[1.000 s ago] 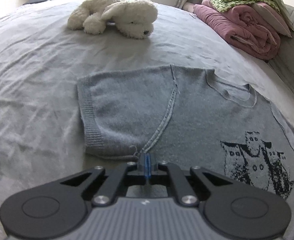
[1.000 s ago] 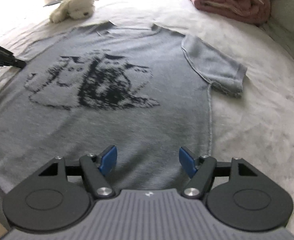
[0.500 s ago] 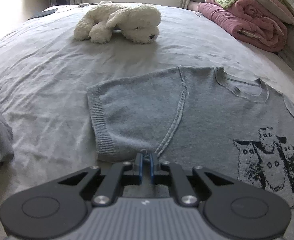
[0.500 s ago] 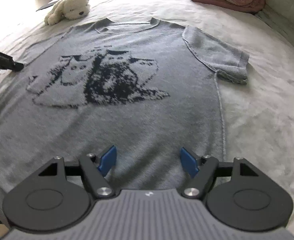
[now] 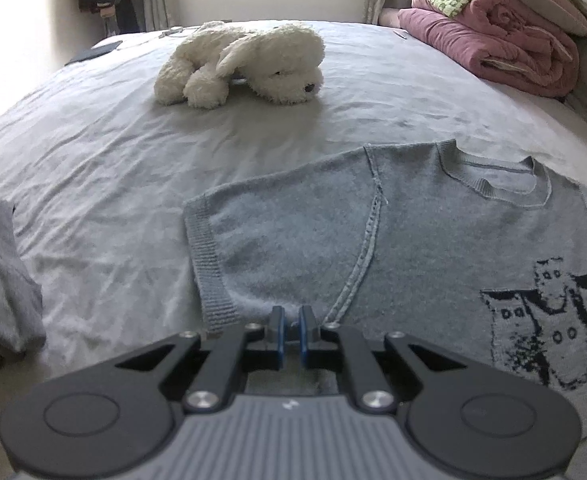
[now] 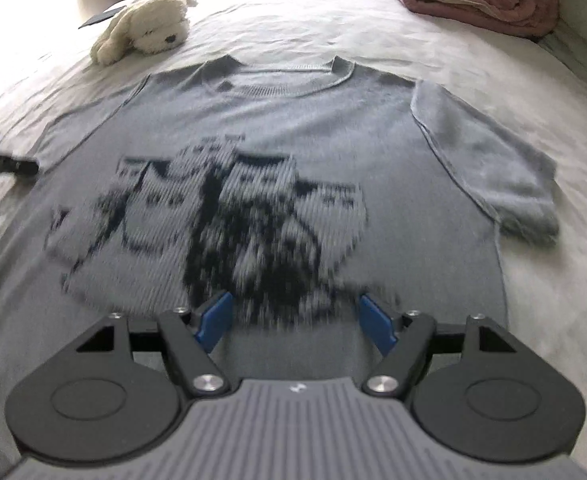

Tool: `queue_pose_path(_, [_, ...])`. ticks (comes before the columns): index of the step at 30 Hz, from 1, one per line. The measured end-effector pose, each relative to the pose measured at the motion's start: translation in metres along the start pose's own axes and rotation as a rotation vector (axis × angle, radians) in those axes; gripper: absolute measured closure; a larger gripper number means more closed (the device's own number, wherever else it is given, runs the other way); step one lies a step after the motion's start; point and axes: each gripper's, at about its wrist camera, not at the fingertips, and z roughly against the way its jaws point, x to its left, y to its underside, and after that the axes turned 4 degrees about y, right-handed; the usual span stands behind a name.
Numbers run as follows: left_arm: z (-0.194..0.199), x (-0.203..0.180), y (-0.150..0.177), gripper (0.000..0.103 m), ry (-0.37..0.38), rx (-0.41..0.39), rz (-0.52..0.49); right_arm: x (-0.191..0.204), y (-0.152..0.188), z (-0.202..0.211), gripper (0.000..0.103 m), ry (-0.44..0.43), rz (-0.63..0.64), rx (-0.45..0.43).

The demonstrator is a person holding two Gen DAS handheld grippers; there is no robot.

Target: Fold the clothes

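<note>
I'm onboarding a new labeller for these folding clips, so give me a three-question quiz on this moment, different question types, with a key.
1. True or false: the right gripper is clamped on the grey sweater.
2. Multiple choice: the left gripper sits at the sweater's A) collar, B) underarm edge below the sleeve, C) bottom hem.
3. Fill in: the white plush dog lies beyond the sweater, on the ____.

Key: 1. False; its jaws are wide apart above the fabric. 2. B. 3. Bed.

Bed (image 5: 93,152): sweater (image 5: 433,248), plush dog (image 5: 245,64), blankets (image 5: 501,44).
</note>
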Motion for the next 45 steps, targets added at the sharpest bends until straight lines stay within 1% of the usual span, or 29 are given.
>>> queue_pose_path(3, [-0.004, -0.001, -0.001, 0.096, -0.026, 0.0, -0.019, 0.001, -0.02, -0.016, 0.029, -0.001, -0.001, -0.005])
queue_pose_path(8, [-0.007, 0.003, -0.004, 0.096, -0.057, -0.004, -0.019, 0.003, -0.052, -0.041, 0.028, -0.002, -0.002, -0.013])
queue_pose_path(10, [-0.008, 0.002, -0.004, 0.096, -0.072, -0.01, -0.032, 0.005, -0.068, -0.053, 0.028, 0.01, -0.011, -0.021])
queue_pose_path(17, [-0.012, 0.007, -0.006, 0.095, -0.08, -0.005, -0.026, 0.005, -0.112, -0.096, 0.028, 0.049, -0.037, -0.039])
queue_pose_path(19, [-0.013, 0.009, -0.007, 0.095, -0.081, -0.003, -0.022, 0.004, -0.123, -0.109, 0.024, 0.064, -0.043, -0.05])
queue_pose_path(24, [-0.015, 0.014, -0.008, 0.095, -0.084, 0.001, -0.007, -0.004, -0.146, -0.131, 0.02, 0.098, -0.071, -0.07])
queue_pose_path(26, [-0.015, 0.019, -0.01, 0.093, -0.086, 0.002, 0.008, -0.006, -0.153, -0.138, 0.014, 0.115, -0.073, -0.084])
queue_pose_path(27, [-0.015, 0.022, -0.01, 0.09, -0.087, 0.002, 0.015, -0.007, -0.156, -0.141, 0.013, 0.125, -0.077, -0.09])
queue_pose_path(30, [-0.015, 0.029, -0.012, 0.089, -0.09, 0.004, 0.037, -0.01, -0.164, -0.146, 0.015, 0.16, -0.113, -0.093])
queue_pose_path(31, [-0.015, 0.032, -0.013, 0.089, -0.091, 0.004, 0.045, -0.009, -0.164, -0.142, 0.018, 0.166, -0.13, -0.102])
queue_pose_path(33, [-0.015, 0.037, -0.014, 0.089, -0.093, 0.005, 0.06, -0.007, -0.163, -0.132, 0.018, 0.156, -0.159, -0.127])
queue_pose_path(35, [-0.015, 0.042, -0.015, 0.089, -0.095, 0.005, 0.075, 0.003, -0.155, -0.114, 0.018, 0.106, -0.165, -0.148])
queue_pose_path(38, [-0.015, 0.05, -0.017, 0.089, -0.098, 0.006, 0.097, 0.026, -0.136, -0.088, 0.018, 0.045, -0.157, -0.141])
queue_pose_path(41, [-0.016, 0.064, -0.019, 0.089, -0.092, 0.013, 0.153, 0.062, -0.105, -0.06, 0.018, -0.045, -0.106, -0.136])
queue_pose_path(42, [-0.017, 0.069, -0.019, 0.089, -0.084, 0.018, 0.177, 0.076, -0.094, -0.051, 0.02, -0.083, -0.067, -0.134])
queue_pose_path(43, [-0.018, 0.075, -0.019, 0.089, -0.077, 0.023, 0.201, 0.091, -0.082, -0.042, 0.028, -0.122, -0.025, -0.13])
queue_pose_path(44, [-0.018, 0.08, -0.019, 0.089, -0.067, 0.028, 0.227, 0.107, -0.072, -0.034, 0.032, -0.15, 0.025, -0.129])
queue_pose_path(45, [-0.019, 0.085, -0.019, 0.089, -0.05, 0.033, 0.255, 0.123, -0.063, -0.026, 0.04, -0.175, 0.077, -0.128])
